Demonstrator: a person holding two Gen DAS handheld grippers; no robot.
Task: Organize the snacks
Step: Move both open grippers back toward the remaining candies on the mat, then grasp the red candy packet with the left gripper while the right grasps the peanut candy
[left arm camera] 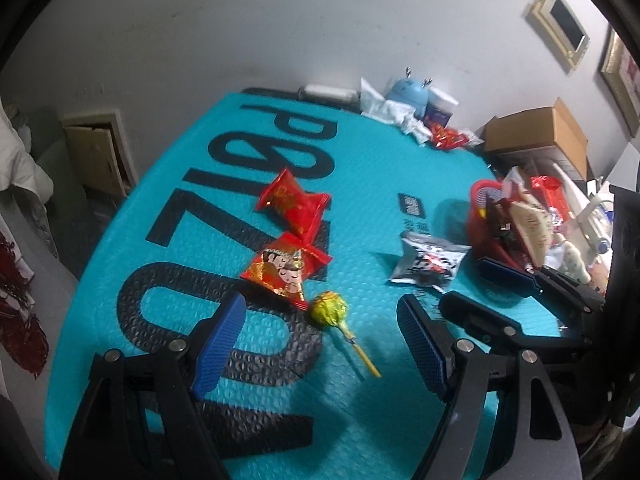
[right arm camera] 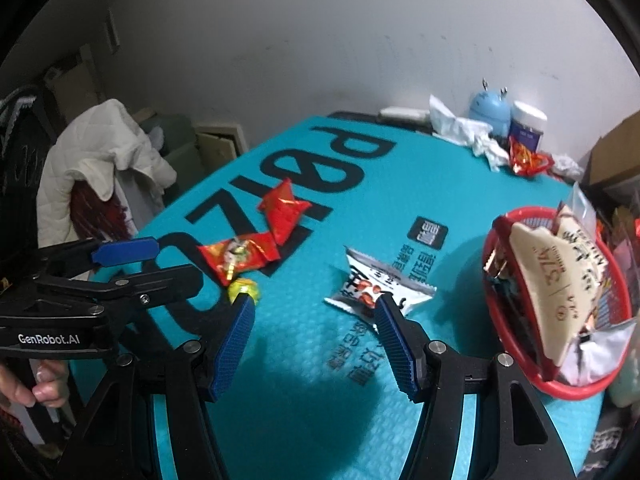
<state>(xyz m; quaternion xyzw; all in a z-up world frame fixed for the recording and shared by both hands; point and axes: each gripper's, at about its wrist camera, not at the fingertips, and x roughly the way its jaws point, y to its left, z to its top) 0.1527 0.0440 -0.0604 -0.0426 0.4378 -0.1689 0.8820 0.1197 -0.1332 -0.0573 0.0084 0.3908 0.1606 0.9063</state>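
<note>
Both grippers empty, fingers spread. Left gripper point(left arm camera: 320, 340) wide, lollipop point(left arm camera: 329, 306) lying between its fingers, cartoon red packet point(left arm camera: 280, 272) just beyond the left finger. Right gripper point(right arm camera: 314, 340) about half open, silver packet point(right arm camera: 380, 284) just ahead of its right finger, red basket point(right arm camera: 556, 392) off to the right. Risks — the lollipop may roll off the pads; a finger could snag the red packet; slick foil may skid on the teal mat point(right arm camera: 300, 420).

Two red packets point(left arm camera: 294, 210), a yellow lollipop point(left arm camera: 330, 308) and a silver packet point(left arm camera: 430, 262) lie mid-frame; a red basket point(right arm camera: 616, 280) of snacks sits right.
</note>
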